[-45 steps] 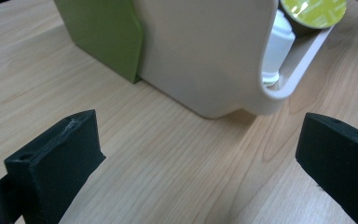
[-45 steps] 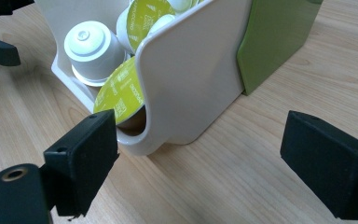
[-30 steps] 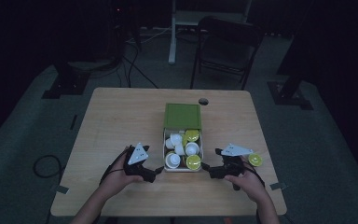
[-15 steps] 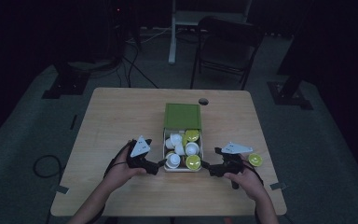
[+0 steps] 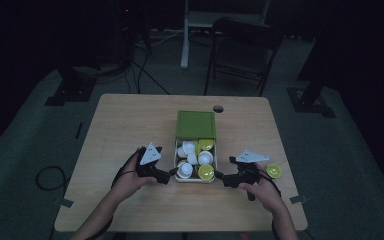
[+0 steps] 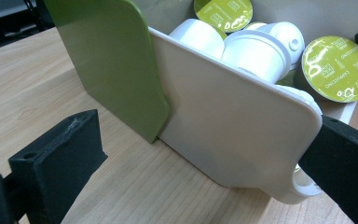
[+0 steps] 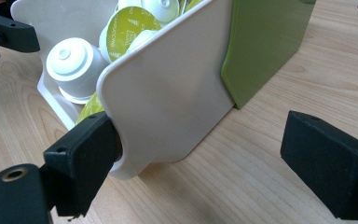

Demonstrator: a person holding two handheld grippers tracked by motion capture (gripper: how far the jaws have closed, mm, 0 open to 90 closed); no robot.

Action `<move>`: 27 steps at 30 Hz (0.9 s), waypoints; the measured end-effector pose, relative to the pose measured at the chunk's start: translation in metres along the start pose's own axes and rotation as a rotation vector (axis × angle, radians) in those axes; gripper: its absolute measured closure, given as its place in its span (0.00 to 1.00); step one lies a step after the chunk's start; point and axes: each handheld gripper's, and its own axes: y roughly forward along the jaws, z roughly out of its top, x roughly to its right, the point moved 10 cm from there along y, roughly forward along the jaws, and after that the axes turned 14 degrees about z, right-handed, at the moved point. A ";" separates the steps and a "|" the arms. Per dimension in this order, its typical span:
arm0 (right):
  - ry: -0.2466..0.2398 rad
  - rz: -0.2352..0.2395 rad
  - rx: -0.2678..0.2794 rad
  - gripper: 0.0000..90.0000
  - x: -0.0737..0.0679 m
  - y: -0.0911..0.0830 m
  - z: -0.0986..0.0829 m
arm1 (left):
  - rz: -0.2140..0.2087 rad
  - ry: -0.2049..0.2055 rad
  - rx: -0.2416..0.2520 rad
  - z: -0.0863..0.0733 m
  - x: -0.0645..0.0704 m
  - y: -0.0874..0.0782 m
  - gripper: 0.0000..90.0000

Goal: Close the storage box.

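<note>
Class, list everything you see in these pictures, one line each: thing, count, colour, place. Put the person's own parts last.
Wooden table: one, light brown, centre of the room.
White plastic box with a green sleeve: one, middle of the table, open end toward the person.
Coffee capsules in the box: several, white bodies, some with yellow-green foil lids; exact count unclear.
Loose yellow-green capsule: one, on the table right of the right claw.
Folding chair: one, dark, behind the table.
Left claw: black, open, at the box's near left corner.
Right claw: black, open, at the box's near right corner.
Hands: two, each holding a claw.
</note>
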 end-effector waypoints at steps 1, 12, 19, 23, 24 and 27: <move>0.001 0.000 -0.001 0.12 0.000 0.000 0.000 | 0.000 0.000 -0.001 0.000 -0.001 0.000 0.02; 0.011 -0.007 -0.007 0.12 0.005 0.003 0.003 | 0.012 -0.007 -0.008 0.002 -0.006 0.005 0.02; 0.013 -0.010 -0.008 0.12 0.007 0.005 0.005 | 0.021 -0.004 -0.014 0.003 -0.009 0.008 0.02; 0.024 -0.011 -0.007 0.12 0.009 0.006 0.006 | 0.020 -0.007 -0.015 0.003 -0.010 0.009 0.02; 0.024 -0.012 -0.007 0.12 0.009 0.006 0.006 | 0.026 -0.004 -0.013 0.003 -0.011 0.010 0.02; 0.023 -0.014 -0.008 0.12 0.009 0.007 0.006 | 0.038 0.003 -0.009 0.004 -0.011 0.010 0.02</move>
